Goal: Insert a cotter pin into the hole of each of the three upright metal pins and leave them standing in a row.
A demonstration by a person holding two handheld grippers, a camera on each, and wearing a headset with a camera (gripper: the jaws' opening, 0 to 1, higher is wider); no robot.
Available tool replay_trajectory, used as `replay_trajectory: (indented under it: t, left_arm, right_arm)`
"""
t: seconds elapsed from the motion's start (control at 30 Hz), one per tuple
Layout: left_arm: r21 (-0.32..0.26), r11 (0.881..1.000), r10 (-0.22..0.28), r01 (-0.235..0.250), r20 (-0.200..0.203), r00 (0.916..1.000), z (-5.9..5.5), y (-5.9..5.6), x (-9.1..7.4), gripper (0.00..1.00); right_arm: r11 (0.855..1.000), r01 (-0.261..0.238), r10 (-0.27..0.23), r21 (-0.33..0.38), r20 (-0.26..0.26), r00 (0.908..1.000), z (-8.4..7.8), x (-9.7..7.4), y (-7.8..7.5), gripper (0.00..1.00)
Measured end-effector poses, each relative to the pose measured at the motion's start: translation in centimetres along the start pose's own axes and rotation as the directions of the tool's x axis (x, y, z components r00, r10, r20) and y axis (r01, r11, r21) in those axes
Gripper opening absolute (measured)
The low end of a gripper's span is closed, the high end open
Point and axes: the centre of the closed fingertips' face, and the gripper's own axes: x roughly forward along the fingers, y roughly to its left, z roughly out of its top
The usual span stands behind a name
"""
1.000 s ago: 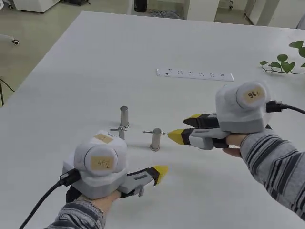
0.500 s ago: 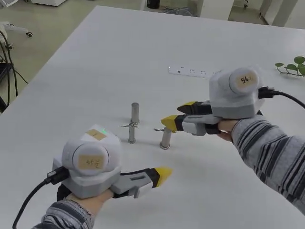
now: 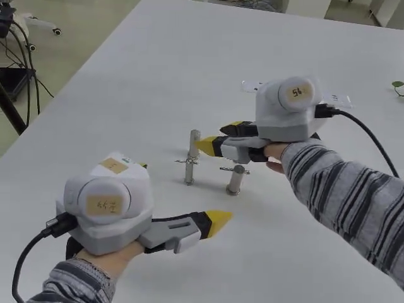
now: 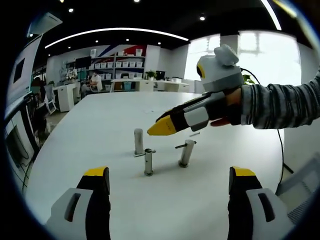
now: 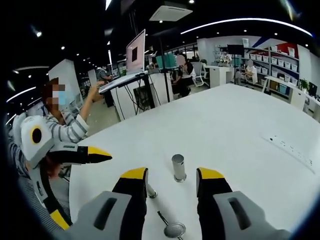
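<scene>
Right gripper (image 3: 218,137) near three upright grey pins (image 3: 235,181), cotters (image 3: 187,161) through two

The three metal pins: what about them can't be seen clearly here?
- Rear pin: head view, its hole is too small to make out.
- Middle pin: right gripper view, mostly hidden behind the right gripper's jaw.
- Nearest pin: right gripper view, seen end-on, so its shaft is hidden.

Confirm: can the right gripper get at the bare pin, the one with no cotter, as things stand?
Likely yes. The right gripper is open, and the bare pin stands upright just ahead, framed between its jaws with nothing in between.
</scene>
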Motion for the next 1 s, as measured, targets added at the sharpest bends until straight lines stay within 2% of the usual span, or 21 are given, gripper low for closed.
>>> replay_trajectory:
  t: [0.07,0.1,0.23,0.4,0.5,0.7,0.9,1.0]
  left_arm:
    - [-0.004,1.0,0.012,-0.012,0.002,0.9999,0.0,0.4,-0.1,0.99]
    - [-0.005,1.0,0.014,-0.014,0.004,0.9999,0.0,0.5,-0.2,0.99]
    - [-0.014,1.0,0.026,-0.026,0.005,0.9996,0.0,1.0,-0.1,0.99]
    - [-0.014,1.0,0.027,-0.026,0.011,0.9996,0.2,1.0,-0.1,0.98]
    - [-0.01,1.0,0.025,-0.025,0.001,0.9997,0.0,1.0,0.0,0.97]
    - [-0.005,1.0,0.023,-0.023,-0.014,0.9996,-0.2,0.9,0.1,0.95]
    - [-0.014,1.0,0.026,-0.026,-0.019,0.9995,-0.3,1.1,0.1,0.94]
    - [-0.007,1.0,0.023,-0.023,-0.02,0.9995,-0.4,1.0,0.1,0.94]
  right_arm:
    - [1.0,0.005,-0.005,0.001,-0.013,0.9999,-0.1,0.9,-0.2,0.34]
    - [1.0,0.01,-0.01,0.01,-0.012,0.9999,-0.1,1.8,-0.8,0.34]
    - [0.998,0.027,-0.026,0.054,-0.026,0.9993,-0.3,3.0,-0.9,0.32]
    - [0.996,0.047,-0.044,0.076,-0.042,0.9981,-0.9,4.2,-0.9,0.27]
    - [0.996,0.05,-0.047,0.08,-0.037,0.9982,-0.9,5.2,-1.7,0.23]
    - [0.995,0.068,-0.066,0.069,-0.026,0.9975,-0.4,5.2,-1.5,0.11]
    - [0.993,0.074,-0.071,0.093,-0.026,0.9971,-0.5,5.0,-1.2,0.1]
    - [0.994,0.075,-0.073,0.076,-0.029,0.9969,-0.5,4.8,-1.2,0.1]
